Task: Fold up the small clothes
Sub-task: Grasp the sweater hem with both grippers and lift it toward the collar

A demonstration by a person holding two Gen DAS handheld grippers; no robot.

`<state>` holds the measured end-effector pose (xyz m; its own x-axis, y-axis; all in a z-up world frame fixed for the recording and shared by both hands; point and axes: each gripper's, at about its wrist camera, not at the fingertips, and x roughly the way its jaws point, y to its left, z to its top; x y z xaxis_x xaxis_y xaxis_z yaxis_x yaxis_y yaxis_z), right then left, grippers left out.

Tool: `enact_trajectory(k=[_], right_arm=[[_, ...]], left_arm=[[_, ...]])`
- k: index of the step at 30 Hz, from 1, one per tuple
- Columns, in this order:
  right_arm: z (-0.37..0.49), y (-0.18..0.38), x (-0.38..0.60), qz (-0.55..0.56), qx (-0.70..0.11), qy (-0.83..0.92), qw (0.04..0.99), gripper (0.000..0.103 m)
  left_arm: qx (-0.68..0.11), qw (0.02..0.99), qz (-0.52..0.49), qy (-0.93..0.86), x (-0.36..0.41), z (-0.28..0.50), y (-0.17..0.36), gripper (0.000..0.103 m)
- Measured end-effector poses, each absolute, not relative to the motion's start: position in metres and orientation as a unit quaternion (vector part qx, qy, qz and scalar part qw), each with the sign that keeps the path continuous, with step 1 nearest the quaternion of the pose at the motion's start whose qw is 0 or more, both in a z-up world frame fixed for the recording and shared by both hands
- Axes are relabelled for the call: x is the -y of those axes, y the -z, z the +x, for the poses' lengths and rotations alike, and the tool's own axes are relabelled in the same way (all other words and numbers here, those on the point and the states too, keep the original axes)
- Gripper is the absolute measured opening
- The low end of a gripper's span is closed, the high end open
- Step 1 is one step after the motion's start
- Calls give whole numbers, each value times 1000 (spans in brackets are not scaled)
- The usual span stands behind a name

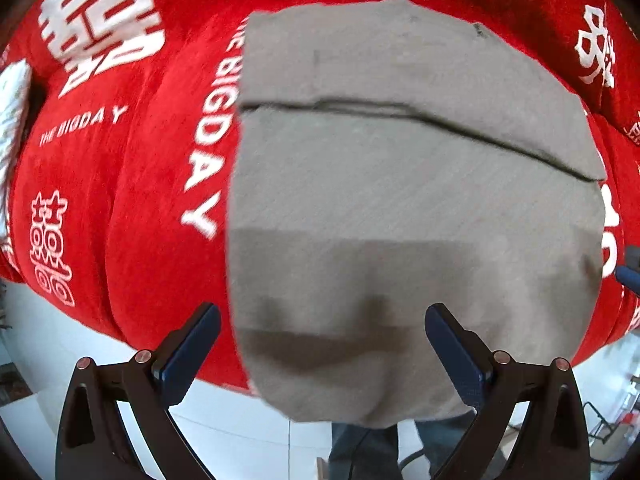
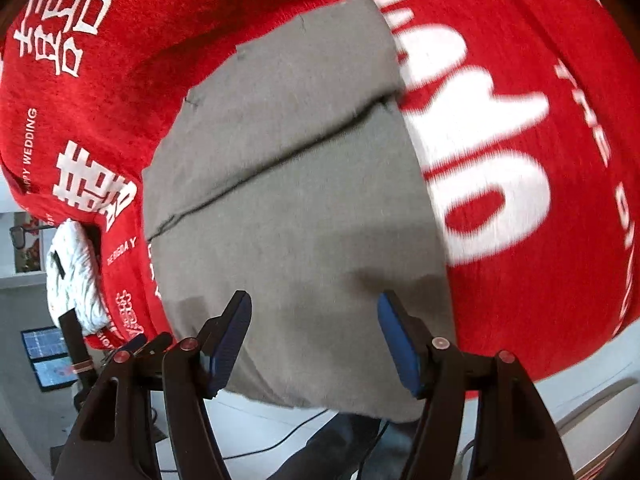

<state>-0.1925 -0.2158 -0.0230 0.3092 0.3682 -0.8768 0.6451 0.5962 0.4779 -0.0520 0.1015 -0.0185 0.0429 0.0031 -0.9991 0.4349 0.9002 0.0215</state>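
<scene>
- Left wrist view: grey garment (image 1: 400, 200) lies flat on the red blanket (image 1: 132, 200), already folded into a neat block w/ one layer lapped over another – dark fold edge runs across its upper half.
- Near end of the garment hangs a bit past the blanket's edge, over the pale floor.
- Left gripper (image 1: 322, 344) stands wide open above that near end, pointing down; both pads clear of the cloth, nothing held.
- My read: this piece is mostly done. Maybe one more fold or a tidy-up left; can't tell if more layers sit underneath.
- Around: white printed lettering on the blanket beside the garment, white cloth (image 1: 12, 128) at far left edge, dark trousers of a person below. A bit of the other gripper shows at the right edge.
- Nothing blocks the left gripper; only risk is the overhang slipping off if nudged.

- Right wrist view: same grey garment (image 2: 288, 200) centre frame, fold seam running diagonally, big white letters on the red blanket (image 2: 560, 240) just beside its right side.
- Right gripper (image 2: 314, 340) also open, pads either side of the garment's near edge but not pressing on it, empty.
- White bundle of cloth (image 2: 72, 276) sits at the blanket's left edge, well apart from the grey piece – prob. another item still to fold, so task overall not finished.
- Screens (image 2: 48, 356) glow low left, cables on floor; none in the way.
</scene>
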Motion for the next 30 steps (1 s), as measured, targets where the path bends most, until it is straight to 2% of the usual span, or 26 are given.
enact_trajectory(k=[11, 17, 23, 29, 30], right_arm=[[-277, 71, 172, 429, -646, 102, 623, 69], [-309, 112, 156, 416, -673, 87, 605, 69], [-319, 151, 147, 435, -655, 48, 615, 69], [-316, 171, 140, 467, -629, 16, 621, 71], [-317, 172, 140, 477, -625, 13, 618, 62]], left_arm=[[-718, 656, 148, 180, -174, -97, 64, 102], [-738, 643, 109, 173, -182, -123, 95, 102], [-733, 653, 90, 165, -186, -129, 123, 102], [-726, 665, 55, 167, -196, -135, 126, 102], [-726, 666, 51, 165, -197, -137, 126, 101]])
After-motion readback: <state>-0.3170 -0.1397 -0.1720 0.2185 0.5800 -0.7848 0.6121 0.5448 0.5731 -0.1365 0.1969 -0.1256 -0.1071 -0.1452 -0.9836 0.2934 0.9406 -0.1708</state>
